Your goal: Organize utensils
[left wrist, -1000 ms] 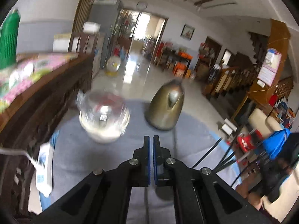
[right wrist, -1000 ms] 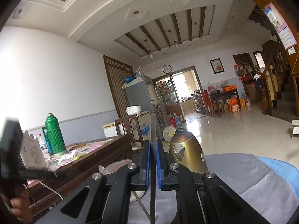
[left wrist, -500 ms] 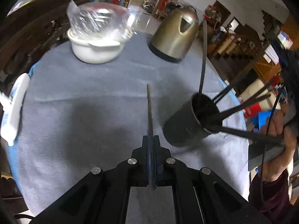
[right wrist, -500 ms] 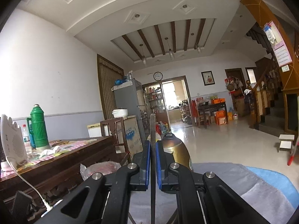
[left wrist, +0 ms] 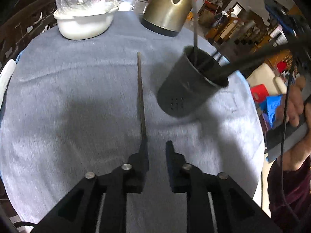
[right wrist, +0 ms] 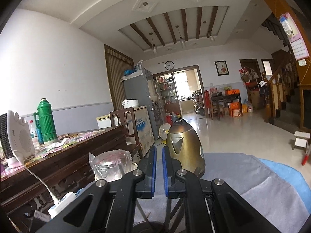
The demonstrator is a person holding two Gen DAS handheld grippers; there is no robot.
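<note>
Chopstick [left wrist: 141,97] flat on grey cloth [left wrist: 68,101], just left of dark holder [left wrist: 189,85], near end at left gripper [left wrist: 156,151], fingers parted, nothing pinched. Straddle near end, clamp, lift, tip into holder. Right gripper [right wrist: 158,167] slightly parted, seemingly empty. Holder contents blurred; chopstick's near end hidden behind finger.
</note>
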